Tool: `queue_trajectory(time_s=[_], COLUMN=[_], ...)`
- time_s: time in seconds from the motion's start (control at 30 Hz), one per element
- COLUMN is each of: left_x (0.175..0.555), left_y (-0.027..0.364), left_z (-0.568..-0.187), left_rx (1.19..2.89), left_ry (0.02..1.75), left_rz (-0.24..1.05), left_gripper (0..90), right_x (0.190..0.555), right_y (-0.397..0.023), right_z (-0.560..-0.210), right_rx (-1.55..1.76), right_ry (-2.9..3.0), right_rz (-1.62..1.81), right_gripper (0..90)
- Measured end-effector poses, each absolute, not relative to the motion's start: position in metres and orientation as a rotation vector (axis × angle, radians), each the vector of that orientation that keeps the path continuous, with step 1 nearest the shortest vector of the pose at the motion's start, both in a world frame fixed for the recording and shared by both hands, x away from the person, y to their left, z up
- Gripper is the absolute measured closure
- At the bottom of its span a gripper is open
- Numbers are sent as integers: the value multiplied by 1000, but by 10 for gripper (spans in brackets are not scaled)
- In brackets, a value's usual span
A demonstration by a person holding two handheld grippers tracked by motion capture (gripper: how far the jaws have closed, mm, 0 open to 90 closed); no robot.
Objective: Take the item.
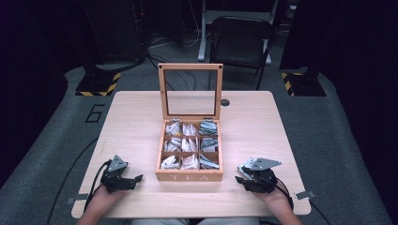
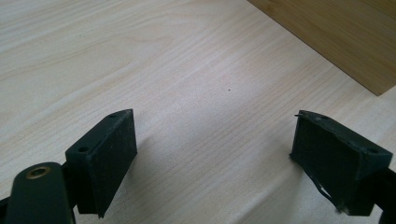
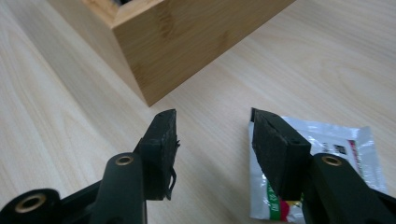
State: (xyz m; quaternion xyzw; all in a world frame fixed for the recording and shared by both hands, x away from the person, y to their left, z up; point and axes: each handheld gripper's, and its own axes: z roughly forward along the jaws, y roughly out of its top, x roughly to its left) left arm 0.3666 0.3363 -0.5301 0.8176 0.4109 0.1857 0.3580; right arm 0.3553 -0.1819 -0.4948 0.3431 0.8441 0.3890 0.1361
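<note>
Tea sachet [image 3: 327, 154] lying flat beneath the right gripper's [image 3: 212, 123] half-spread, empty jaws, offset toward one fingertip [image 3: 275, 149].

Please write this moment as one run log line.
left gripper open, empty | right gripper open beside silver foil tea sachet | wooden tea box lid up

Glossy foil sachet [image 3: 327, 140], matt wooden table [image 3: 56, 130]
</note>
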Motion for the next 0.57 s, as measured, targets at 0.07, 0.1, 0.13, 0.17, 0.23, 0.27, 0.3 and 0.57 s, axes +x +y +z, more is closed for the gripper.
queue_trajectory(time_s=[0.07, 0.1, 0.13, 0.17, 0.23, 0.27, 0.3, 0.57], left_x=[367, 367, 367, 367, 367, 367, 367, 367], left_y=[336, 336, 336, 336, 336, 336, 336, 336], left_z=[-530, -530, -530, -530, -530, -530, -530, -530], left_rx=[2110, 2110, 2109, 2109, 2110, 2110, 2110, 2109], left_ry=[1060, 1060, 1061, 1061, 1060, 1060, 1060, 1060], left_rz=[479, 479, 479, 479, 479, 479, 480, 479], left_gripper=[138, 138, 138, 138, 138, 138, 138, 138], right_x=[355, 355, 356, 355, 354, 353, 354, 353], right_y=[-179, -178, -176, -176, -173, -172, -172, -171], right_z=[-498, -498, -501, -502, -504, -506, -506, -505], right_rx=[979, 976, 966, 946, 947, 942, 922, 896], right_ry=[2463, 2475, 2476, 2487, 2482, 2480, 2487, 2450], right_rz=[1113, 1100, 1094, 1075, 1053, 1047, 1040, 1026], right_gripper=[498, 498, 498, 499, 498, 498, 498, 497])
